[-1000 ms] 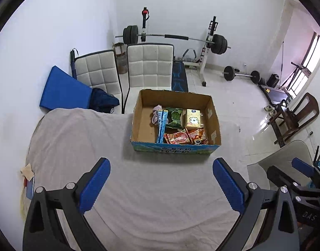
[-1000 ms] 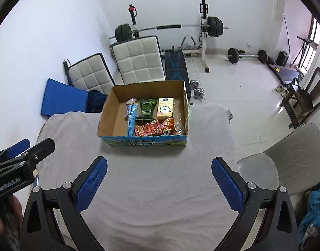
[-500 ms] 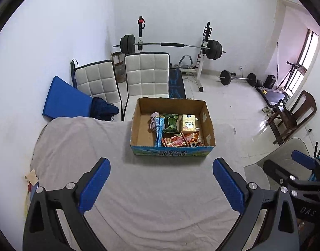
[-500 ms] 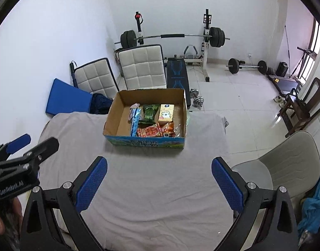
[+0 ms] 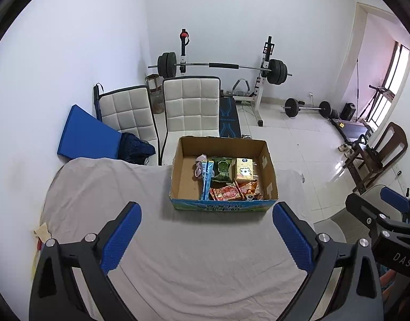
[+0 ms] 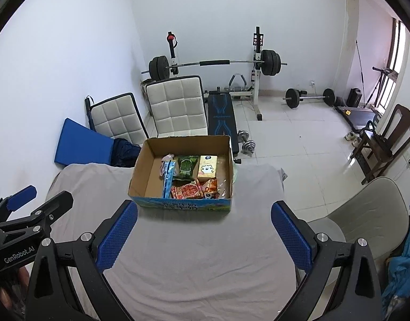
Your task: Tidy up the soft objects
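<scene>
From the left wrist, the left gripper [image 5: 206, 230] hangs wide open and empty above the cloth-covered table [image 5: 194, 262], with the cardboard box [image 5: 223, 206] of soft packets ahead. From the right wrist, the right gripper [image 6: 205, 230] is likewise spread open, empty, near the same box [image 6: 182, 204].

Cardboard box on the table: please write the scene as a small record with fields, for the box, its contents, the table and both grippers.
box: open cardboard box on the cloth-covered table, at its far side
contents: blue packet, green packet, beige carton, red snack bags, all in the right part
box left part: bare
left gripper: open, holding nothing, above the cloth
right gripper: open, holding nothing, above the cloth
behind table: two padded chairs, barbell rack
</scene>
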`<state>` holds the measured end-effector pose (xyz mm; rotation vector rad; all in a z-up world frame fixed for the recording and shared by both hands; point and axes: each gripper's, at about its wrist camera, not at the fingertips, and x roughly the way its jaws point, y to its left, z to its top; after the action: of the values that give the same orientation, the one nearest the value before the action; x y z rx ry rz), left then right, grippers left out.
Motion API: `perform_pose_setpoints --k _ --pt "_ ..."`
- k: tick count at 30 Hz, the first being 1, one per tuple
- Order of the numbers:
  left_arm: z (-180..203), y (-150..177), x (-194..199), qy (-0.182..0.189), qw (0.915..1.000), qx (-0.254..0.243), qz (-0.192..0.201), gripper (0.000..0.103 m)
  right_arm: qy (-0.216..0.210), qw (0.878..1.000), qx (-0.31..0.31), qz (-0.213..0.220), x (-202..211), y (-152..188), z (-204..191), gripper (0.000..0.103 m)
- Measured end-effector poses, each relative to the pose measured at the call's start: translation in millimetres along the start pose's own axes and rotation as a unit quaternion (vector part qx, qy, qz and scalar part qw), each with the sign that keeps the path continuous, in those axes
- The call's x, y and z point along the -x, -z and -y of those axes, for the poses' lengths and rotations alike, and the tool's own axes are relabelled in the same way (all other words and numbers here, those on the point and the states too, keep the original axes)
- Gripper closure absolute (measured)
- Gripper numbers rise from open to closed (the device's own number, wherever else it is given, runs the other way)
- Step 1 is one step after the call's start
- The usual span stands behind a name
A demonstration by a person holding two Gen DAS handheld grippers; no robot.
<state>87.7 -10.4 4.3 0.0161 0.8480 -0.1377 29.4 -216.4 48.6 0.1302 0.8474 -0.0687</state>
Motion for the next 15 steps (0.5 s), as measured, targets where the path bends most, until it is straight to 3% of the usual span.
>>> perform_pose_setpoints --k 15 --pt "-0.9 -2.0 -2.9 -0.002 1.0 0.002 -0.002 0.002 0.003 1.0 0.004 0.001 -3.9 -5.4 -1.1 0.001"
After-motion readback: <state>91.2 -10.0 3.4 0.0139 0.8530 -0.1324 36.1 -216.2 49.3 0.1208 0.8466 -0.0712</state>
